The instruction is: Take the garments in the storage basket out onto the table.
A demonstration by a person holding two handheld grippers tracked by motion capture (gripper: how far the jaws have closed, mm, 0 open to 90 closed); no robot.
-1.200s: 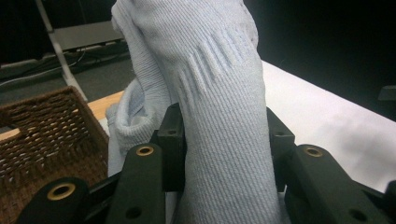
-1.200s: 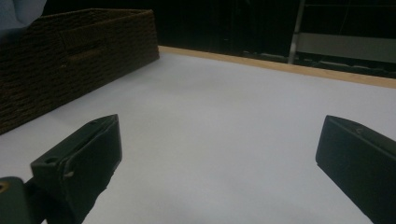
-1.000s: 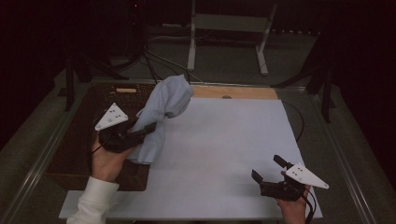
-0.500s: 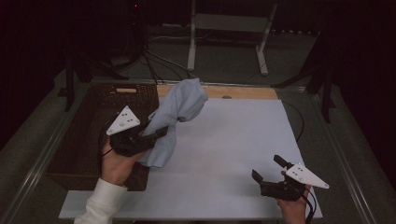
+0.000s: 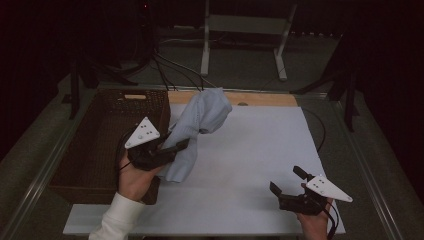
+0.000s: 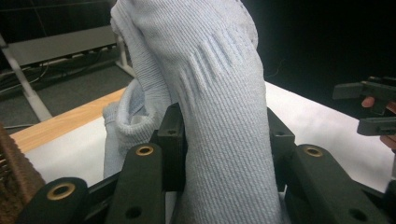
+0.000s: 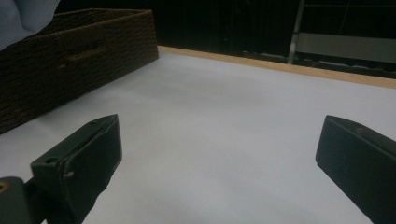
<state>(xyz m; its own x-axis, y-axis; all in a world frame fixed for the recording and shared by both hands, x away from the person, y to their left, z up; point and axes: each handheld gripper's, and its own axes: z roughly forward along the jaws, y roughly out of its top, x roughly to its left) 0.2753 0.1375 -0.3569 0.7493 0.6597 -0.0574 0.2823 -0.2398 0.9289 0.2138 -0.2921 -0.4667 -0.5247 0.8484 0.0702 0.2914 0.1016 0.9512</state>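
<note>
Left gripper (image 5: 170, 149) at left-centre of the high view pinches a light blue ribbed knit garment (image 5: 197, 127), looks like a sweater or similar. In the left gripper view the knit (image 6: 219, 107) is bunched thick between the jaws, pads pressing on it from both sides. Cloth hangs off the gripper, upper bulk raised in the air, lower end drooping to the white table mat (image 5: 250, 150) just right of the wicker basket (image 5: 100, 145).

Right gripper (image 5: 290, 186) at lower right of the high view, jaws spread wide, nothing between them, low over the mat; the right gripper view looks across the bare mat (image 7: 224, 121) toward the basket (image 7: 70, 60).

Step in hand, as I judge it: bringing the garment out over the mat to lay it down. To do it well:
- keep the pinch firm, the fold is thick and could slip
- lower it mid-mat, clear of the basket rim
- bring the spread right gripper in to catch a free edge and pull it flat
</note>
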